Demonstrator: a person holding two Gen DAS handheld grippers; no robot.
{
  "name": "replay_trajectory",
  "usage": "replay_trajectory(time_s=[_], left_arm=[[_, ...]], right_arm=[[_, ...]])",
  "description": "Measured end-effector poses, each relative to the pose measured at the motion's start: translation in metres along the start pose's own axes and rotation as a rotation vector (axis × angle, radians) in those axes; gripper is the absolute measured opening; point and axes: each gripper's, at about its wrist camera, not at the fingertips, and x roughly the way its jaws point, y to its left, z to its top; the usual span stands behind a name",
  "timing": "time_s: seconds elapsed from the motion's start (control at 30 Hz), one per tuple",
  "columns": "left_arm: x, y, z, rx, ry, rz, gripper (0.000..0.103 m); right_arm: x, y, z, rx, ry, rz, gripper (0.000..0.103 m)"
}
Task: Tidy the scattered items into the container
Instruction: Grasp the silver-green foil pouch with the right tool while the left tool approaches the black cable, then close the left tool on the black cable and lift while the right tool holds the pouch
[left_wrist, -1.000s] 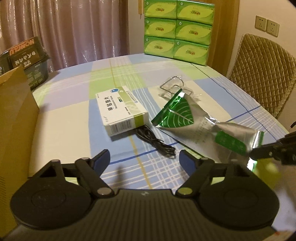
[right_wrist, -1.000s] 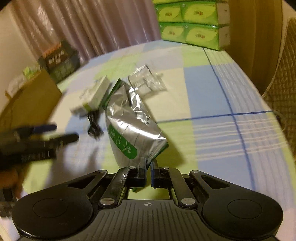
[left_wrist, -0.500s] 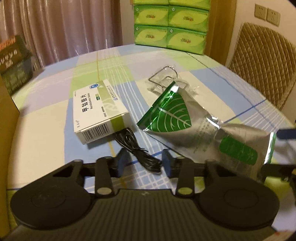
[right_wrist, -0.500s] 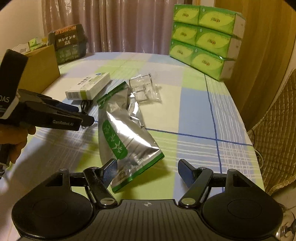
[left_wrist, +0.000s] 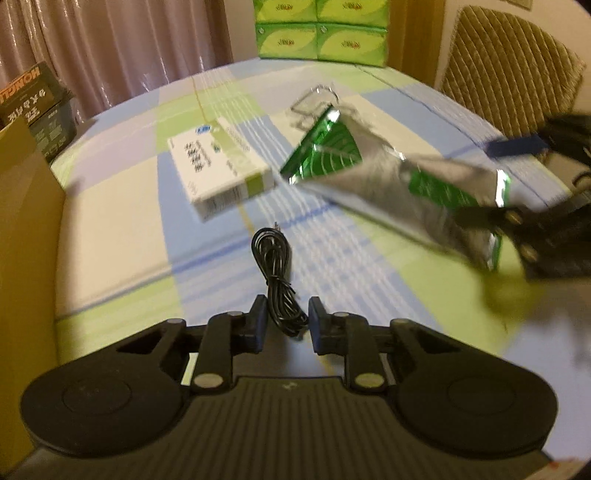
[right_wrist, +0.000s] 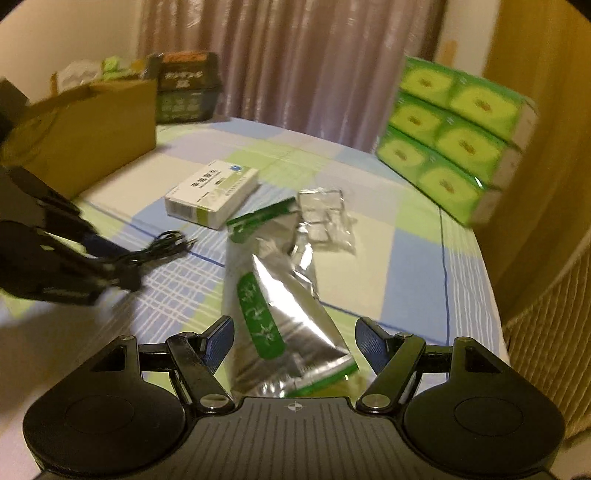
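Note:
My left gripper (left_wrist: 283, 320) has its jaws narrowed around the near end of a coiled black cable (left_wrist: 276, 273) on the checked tablecloth; whether the pads touch it I cannot tell. It also shows in the right wrist view (right_wrist: 122, 273) beside the cable (right_wrist: 162, 247). My right gripper (right_wrist: 295, 341) is open, its jaws either side of the near end of a silver and green foil pouch (right_wrist: 273, 295), which also shows in the left wrist view (left_wrist: 391, 173). A white medicine box (left_wrist: 218, 173) and a clear plastic packet (right_wrist: 323, 218) lie beyond. The cardboard box (right_wrist: 85, 129) stands at the left.
A stack of green tissue packs (right_wrist: 454, 125) stands at the table's far right. A dark printed carton (right_wrist: 188, 88) sits behind the cardboard box. A quilted chair (left_wrist: 509, 70) stands past the table's right edge.
My left gripper moved in over the cable and its jaws narrowed around it. My right gripper let go of the pouch, opened, then moved forward so the pouch's end lies between its jaws.

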Motion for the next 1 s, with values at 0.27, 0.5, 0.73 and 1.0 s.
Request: replay_trajectory(time_s=[0.27,0.5,0.73,1.0], left_arm=[[-0.007,0.006,-0.007,0.01,-0.03,0.018,0.04],[0.004,0.01,0.001,0.015,-0.033,0.001,0.04],[0.007,0.015,0.003,-0.001,-0.029,-0.009,0.031],[0.002,0.01,0.0,0.03,-0.02,-0.025,0.016]], right_arm=[[0.024,0.021,0.01,-0.125,0.007,0.002,0.088],[0.046,0.023,0.013,-0.15,0.042,0.008,0.088],[0.06,0.018,0.016,-0.123,0.069,0.019,0.082],[0.046,0.008,0.016,0.0,0.12,0.075,0.05]])
